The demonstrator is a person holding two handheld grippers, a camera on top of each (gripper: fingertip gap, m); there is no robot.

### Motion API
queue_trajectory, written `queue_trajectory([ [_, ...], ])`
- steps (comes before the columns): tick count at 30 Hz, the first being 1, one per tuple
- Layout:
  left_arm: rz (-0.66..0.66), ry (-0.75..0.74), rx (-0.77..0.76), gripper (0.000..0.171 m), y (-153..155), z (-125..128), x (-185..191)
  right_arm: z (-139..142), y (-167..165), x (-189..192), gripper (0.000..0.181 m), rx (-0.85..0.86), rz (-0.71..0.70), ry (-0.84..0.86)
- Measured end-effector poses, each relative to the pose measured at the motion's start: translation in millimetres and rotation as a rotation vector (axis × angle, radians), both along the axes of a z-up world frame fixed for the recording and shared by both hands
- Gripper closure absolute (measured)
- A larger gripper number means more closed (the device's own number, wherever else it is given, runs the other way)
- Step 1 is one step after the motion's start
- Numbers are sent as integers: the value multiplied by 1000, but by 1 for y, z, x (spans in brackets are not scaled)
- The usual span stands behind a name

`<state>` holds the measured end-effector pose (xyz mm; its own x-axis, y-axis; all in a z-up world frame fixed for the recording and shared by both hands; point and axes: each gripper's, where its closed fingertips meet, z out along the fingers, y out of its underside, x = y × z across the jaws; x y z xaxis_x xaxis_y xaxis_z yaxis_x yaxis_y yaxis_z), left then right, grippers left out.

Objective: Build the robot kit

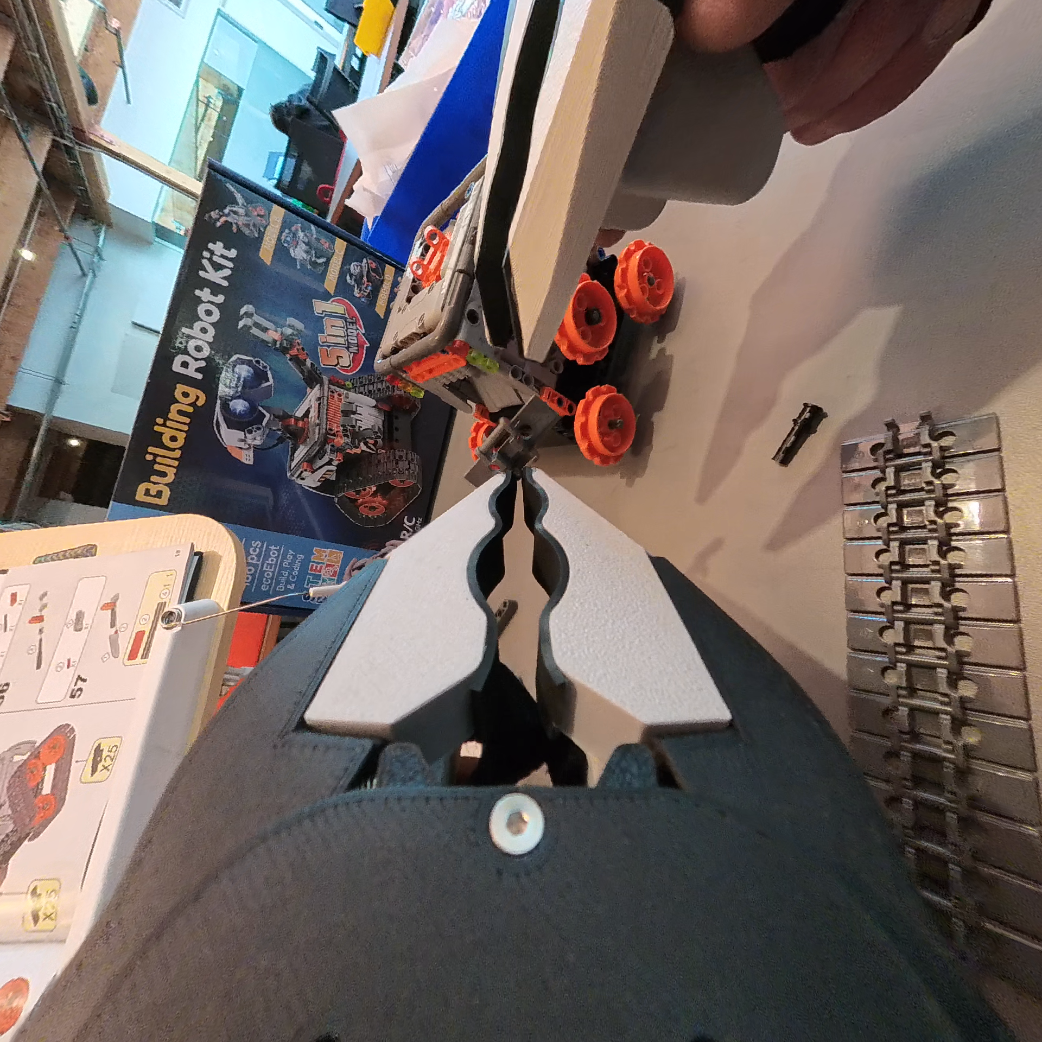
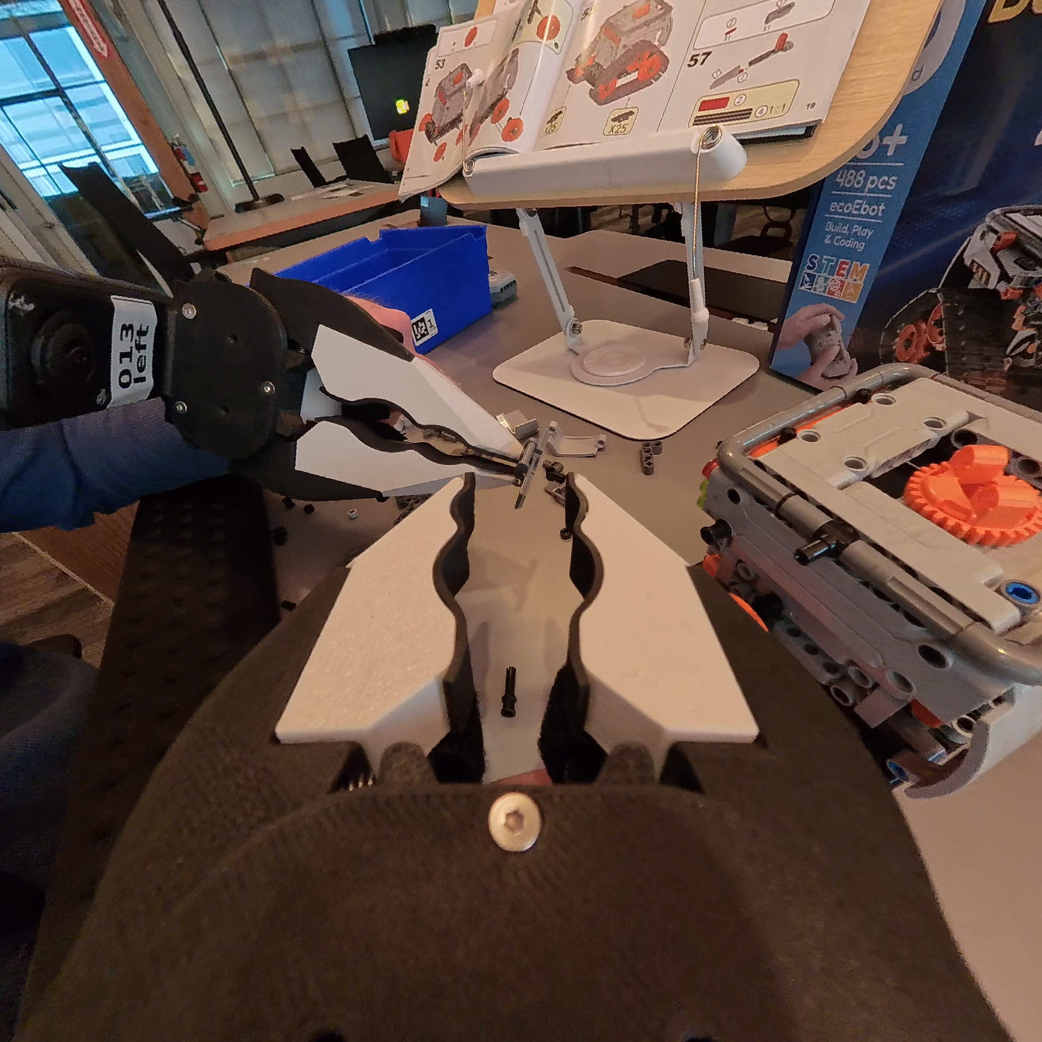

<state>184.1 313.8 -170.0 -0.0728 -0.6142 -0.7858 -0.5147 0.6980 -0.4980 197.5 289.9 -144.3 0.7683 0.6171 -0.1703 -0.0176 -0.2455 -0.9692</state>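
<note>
Pinches a small grey piece tight at the very tips of the left gripper, with a thin rod sticking out of the piece. Holds that piece up off the grey table, just beside the front of the toy car with its orange wheels. Keeps the right gripper spread wide, gripping nothing, with its tips just under the small grey piece in the right wrist view. Frames 1 little black pin lying on the table between the 2 white fingers. Puts the toy car to the right of the right gripper, apart from it, with an orange gear on top. Shows a long grey track lying flat on the table near the black pin. Stands a blue box behind the car, with big printed words and a picture of a robot on it. Props an open booklet on a white stand, with drawn building steps and page numbers. Wears a white label with printed writing on the left gripper's body. Parks a blue bin with a small sticker farther back.
</note>
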Motion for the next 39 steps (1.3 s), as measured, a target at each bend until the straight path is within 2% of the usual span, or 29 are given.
queue_trajectory([
  [12, -17, -11, 31, 170, -9, 0, 4, -9, 1, -7, 150, -34, 4, -19],
  [18, -29, -35, 38, 170, -15, 4, 6, -17, 2, -8, 178, -51, 1, -63],
  [24, -52, -39, 0, 170, -20, 5, 6, -17, -6, -2, 180, -51, 7, -143],
  [27, -100, -29, -40, 165, -25, 8, 2, -23, -26, -3, 180, -101, 105, -186],
  [29, -122, -19, -93, 163, -30, 5, 1, -36, -38, 0, 180, -150, 156, -254],
  [32, -136, 85, -81, 160, -33, -14, -2, -44, -49, 7, 180, -156, 181, -364],
  [36, -206, 258, -207, 159, -48, -47, -14, -66, -62, 20, 181, -171, 152, -667],
  [39, -235, 361, -287, 159, -56, -63, -25, -84, -76, 16, 181, -191, 182, -791],
])
